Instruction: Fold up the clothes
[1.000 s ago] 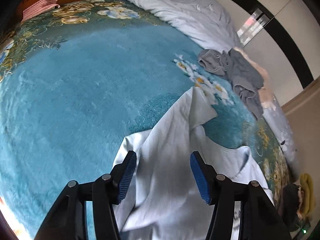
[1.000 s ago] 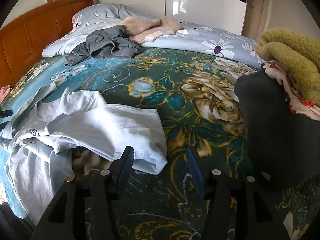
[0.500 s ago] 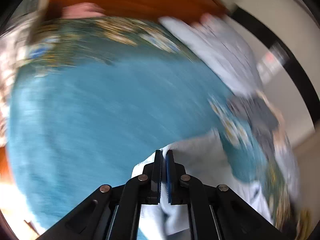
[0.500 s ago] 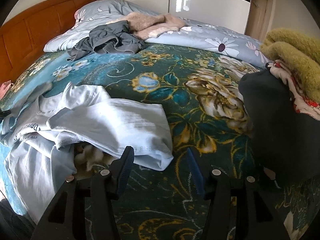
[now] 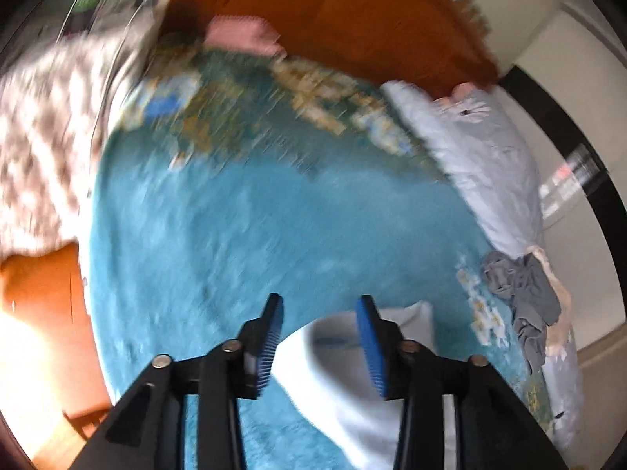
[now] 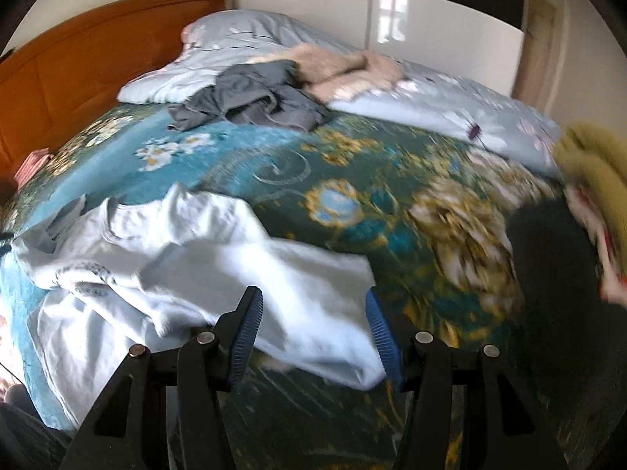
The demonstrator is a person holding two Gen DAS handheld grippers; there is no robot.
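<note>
A crumpled pale blue T-shirt lies on the teal floral bedspread. In the right wrist view my right gripper is open, and the shirt's near hem lies between and just below its blue pads. The left wrist view is blurred by motion. There my left gripper is open over the bedspread, with part of the T-shirt beneath its right finger and nothing clamped.
A grey garment and a beige fluffy one lie by the pale blue pillows. An orange headboard stands behind. At right is a pile with mustard and black clothes. A pink folded item lies near the headboard.
My left gripper was open, shut on the shirt half a second ago, and is now open again after swinging toward the headboard. My right gripper has moved forward over the shirt's hem.
</note>
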